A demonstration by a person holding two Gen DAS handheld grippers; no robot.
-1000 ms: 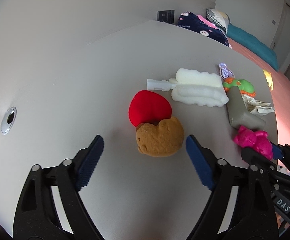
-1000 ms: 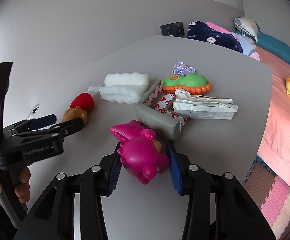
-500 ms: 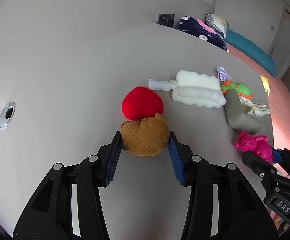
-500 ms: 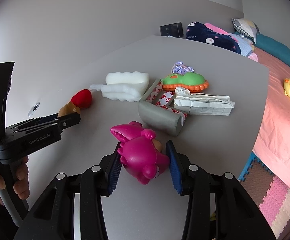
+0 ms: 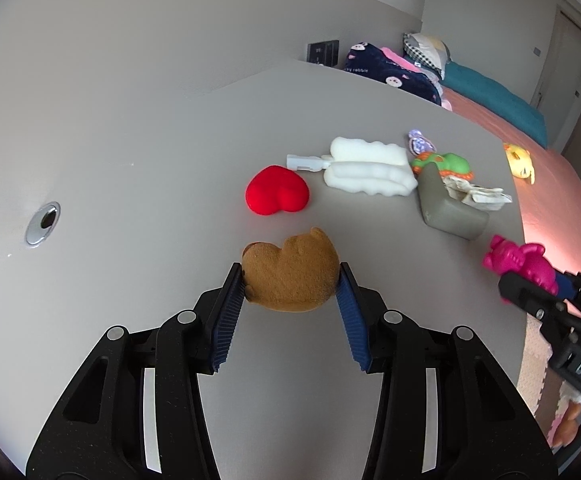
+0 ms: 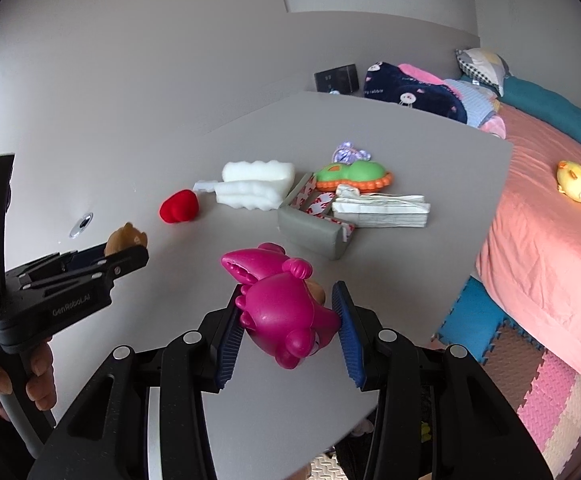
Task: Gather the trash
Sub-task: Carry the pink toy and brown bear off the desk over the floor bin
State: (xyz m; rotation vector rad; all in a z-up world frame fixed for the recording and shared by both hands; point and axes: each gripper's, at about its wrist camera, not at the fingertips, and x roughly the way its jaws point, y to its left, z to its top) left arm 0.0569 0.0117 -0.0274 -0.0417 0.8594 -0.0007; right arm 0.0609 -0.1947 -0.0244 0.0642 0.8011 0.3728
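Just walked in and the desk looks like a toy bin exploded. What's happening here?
A person is clearing the grey table with a handheld gripper in each hand. The left gripper is clamped on a brown bear-shaped toy; the right gripper is clamped on a magenta plastic toy. Lying on the table are a red heart, white foam pieces, a grey block, a green-and-orange toy and folded paper.
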